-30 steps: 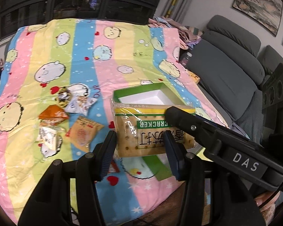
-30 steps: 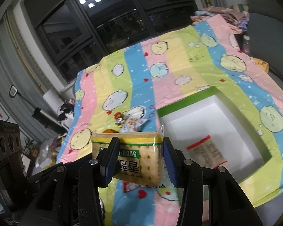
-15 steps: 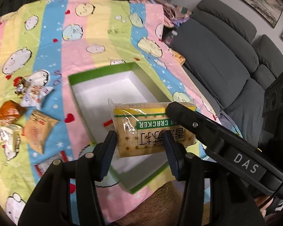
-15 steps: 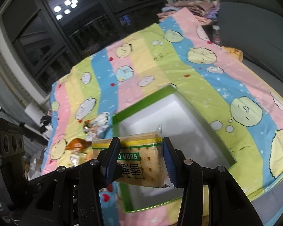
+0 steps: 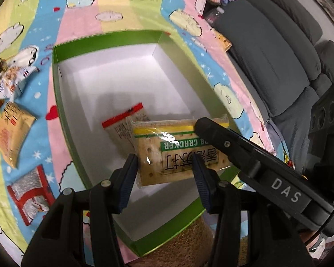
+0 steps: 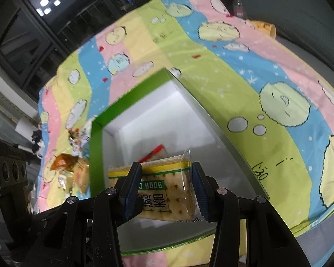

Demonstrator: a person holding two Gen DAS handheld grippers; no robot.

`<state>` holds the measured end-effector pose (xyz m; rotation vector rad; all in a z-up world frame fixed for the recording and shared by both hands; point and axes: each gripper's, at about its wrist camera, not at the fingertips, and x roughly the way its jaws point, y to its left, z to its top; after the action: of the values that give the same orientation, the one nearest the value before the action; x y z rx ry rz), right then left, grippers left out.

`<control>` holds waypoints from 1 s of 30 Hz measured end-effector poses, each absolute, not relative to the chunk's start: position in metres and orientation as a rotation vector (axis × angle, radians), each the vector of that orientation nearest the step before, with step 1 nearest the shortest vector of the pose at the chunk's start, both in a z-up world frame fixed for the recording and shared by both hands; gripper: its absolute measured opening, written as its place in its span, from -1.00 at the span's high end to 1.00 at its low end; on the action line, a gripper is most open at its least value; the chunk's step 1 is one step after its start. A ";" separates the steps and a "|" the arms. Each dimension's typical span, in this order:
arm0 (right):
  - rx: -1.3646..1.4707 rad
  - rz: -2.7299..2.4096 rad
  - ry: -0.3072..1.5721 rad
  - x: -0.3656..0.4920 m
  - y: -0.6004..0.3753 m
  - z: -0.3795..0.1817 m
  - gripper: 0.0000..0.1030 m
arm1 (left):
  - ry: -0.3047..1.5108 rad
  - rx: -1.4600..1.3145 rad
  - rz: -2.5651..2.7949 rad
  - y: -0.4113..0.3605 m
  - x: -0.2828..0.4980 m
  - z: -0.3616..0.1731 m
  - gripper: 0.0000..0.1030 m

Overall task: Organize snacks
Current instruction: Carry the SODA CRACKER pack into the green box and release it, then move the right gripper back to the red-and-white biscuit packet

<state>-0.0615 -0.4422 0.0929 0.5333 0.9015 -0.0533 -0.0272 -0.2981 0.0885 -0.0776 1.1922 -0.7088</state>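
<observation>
Cracker pack (image 6: 164, 187) reading "SODA CRACKER" clamped in right tongs (image 6: 164, 189); left tongs (image 5: 164, 173) agape, empty.

The cracker packet (image 6: 164, 189), clamped in the right gripper (image 6: 165, 189), now hangs low inside the green box (image 6: 95, 138), no longer beside it.

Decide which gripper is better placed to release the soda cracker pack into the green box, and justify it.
Right. The right gripper is shut on the cracker pack above the green box; it need only open. The left gripper stands open and clamps nothing.
</observation>
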 end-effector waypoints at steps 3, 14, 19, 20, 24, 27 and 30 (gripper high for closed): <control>0.538 -0.060 0.935 -0.056 -0.445 0.082 0.05 | 1.209 -0.067 -0.700 -0.301 -0.027 0.084 0.05; 0.518 -0.072 0.955 -0.048 -0.438 0.077 0.00 | 1.210 -0.069 -0.670 -0.295 -0.027 0.079 0.04; 0.481 -0.171 0.894 -0.059 -0.434 0.092 -0.01 | 1.202 -0.108 -0.714 -0.282 -0.030 0.092 0.01; 0.475 -0.171 0.874 -0.062 -0.434 0.098 -0.08 | 1.191 -0.109 -0.710 -0.279 -0.031 0.097 -0.01; 0.483 -0.127 0.822 -0.073 -0.425 0.121 -0.23 | 1.127 -0.145 -0.699 -0.249 -0.035 0.122 -0.15; 0.491 -0.061 0.778 -0.081 -0.410 0.141 -0.25 | 1.061 -0.173 -0.657 -0.216 -0.037 0.138 -0.50; 0.493 0.006 0.749 -0.084 -0.390 0.156 -0.27 | 1.018 -0.212 -0.581 -0.176 -0.035 0.146 -0.53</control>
<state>-0.0845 -0.3903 0.1561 0.4933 0.7493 0.0063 -0.0345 -0.1757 0.1462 -0.2118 1.0179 -0.5813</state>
